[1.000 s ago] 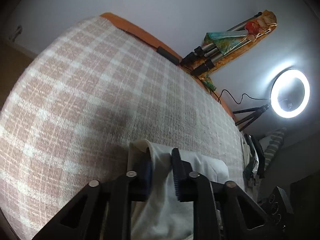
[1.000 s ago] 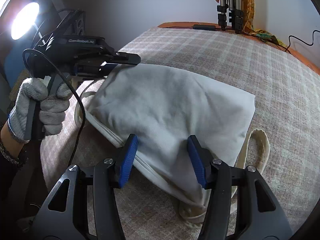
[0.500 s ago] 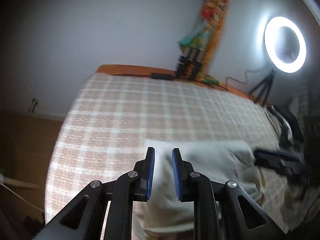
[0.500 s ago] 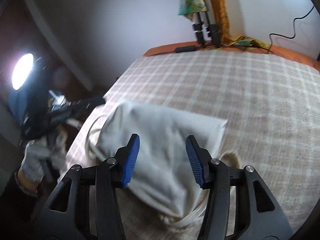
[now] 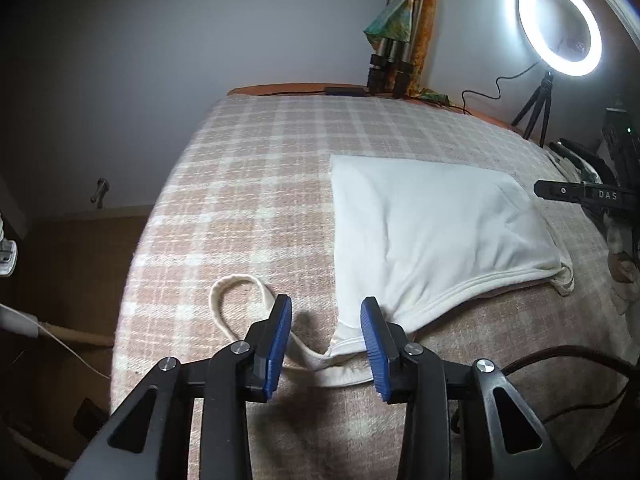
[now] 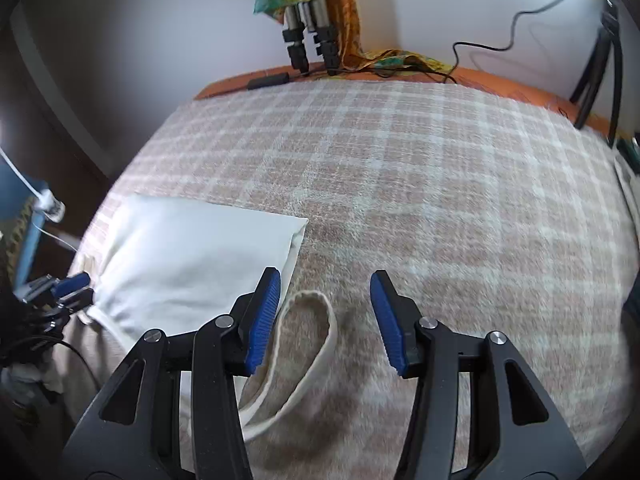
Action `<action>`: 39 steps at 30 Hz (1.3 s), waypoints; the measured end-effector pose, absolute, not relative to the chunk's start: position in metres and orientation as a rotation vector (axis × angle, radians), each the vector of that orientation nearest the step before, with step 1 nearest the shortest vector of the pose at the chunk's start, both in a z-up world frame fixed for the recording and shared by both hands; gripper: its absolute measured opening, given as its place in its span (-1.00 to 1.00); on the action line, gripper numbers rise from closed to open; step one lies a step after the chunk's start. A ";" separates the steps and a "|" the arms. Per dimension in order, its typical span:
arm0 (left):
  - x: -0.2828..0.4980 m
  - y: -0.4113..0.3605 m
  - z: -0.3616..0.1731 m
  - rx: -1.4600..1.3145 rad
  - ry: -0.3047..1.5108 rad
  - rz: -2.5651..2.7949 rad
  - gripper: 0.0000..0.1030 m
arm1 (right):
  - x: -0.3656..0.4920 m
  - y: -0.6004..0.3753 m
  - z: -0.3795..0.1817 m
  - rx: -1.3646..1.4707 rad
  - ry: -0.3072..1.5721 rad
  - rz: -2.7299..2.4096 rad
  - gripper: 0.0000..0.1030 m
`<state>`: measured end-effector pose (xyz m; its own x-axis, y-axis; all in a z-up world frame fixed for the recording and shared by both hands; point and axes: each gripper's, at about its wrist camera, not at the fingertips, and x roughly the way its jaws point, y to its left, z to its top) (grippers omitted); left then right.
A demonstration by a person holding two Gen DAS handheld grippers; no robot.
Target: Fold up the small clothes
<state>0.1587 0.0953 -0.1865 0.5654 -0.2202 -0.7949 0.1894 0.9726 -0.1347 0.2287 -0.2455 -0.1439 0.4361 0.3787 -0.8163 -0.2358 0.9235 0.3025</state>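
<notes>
We see a bed covered by a pink-and-white checked woollen blanket (image 5: 248, 184); a folded cream cotton garment (image 5: 432, 224) lies flat on it, its looped strap (image 5: 224, 292) trailing beside.

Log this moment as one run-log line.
stage: fold laid | left gripper: just opened, empty | right gripper: open, empty | white garment: folded on plaid blanket | strap loop: sticking out

Cream garment (image 5: 432, 220) folded flat, strap loop (image 5: 236, 300) splayed
</notes>
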 end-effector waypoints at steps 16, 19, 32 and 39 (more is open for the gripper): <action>0.210 0.114 -0.202 -0.511 1.067 -0.360 0.36 | 0.235 -0.249 -0.179 0.456 1.228 0.545 -0.02; 0.215 0.114 -0.204 -0.534 1.066 -0.384 0.33 | 0.237 -0.254 -0.183 0.510 1.219 0.567 -0.02; 0.232 0.098 -0.213 -0.588 1.044 -0.414 -0.80 | 0.242 -0.243 -0.197 0.665 1.182 0.590 -0.70; 0.217 0.091 -0.181 -0.475 0.973 -0.400 -0.90 | 0.228 -0.237 -0.165 0.598 1.116 0.609 -0.77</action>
